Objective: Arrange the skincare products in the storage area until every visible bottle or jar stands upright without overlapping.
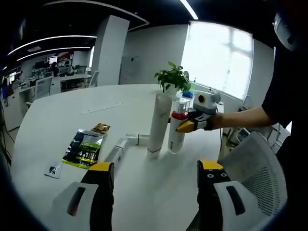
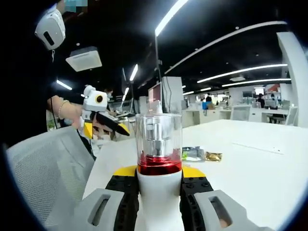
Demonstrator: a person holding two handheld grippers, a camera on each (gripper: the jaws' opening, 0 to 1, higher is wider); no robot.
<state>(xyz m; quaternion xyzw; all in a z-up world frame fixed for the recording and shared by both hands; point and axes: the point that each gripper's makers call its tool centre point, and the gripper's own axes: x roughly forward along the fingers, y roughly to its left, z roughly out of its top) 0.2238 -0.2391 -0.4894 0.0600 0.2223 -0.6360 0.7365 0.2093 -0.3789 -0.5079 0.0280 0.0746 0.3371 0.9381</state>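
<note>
- The bottle's (image 2: pixel 159 159) base is hidden between the right tool's (image 2: pixel 159 185) jaws, which are clamped on it.
- Left tool (image 1: pixel 156 180) jaws stand wide apart, holding nothing, above the counter (image 1: pixel 72 103).

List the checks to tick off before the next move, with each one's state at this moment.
1. Right claw grip on the pump bottle: ok, jaws shut on its white body.
2. Pump bottle upright on the table: ok.
3. Tall white tube upright: ok, standing beside the bottle; whether they touch: cannot tell.
4. Small white tube upright: not ok, lying flat.
5. Small bottle behind it upright: not ok, also on its side.
6. Left claw free to pick: ok, open and empty.
</note>
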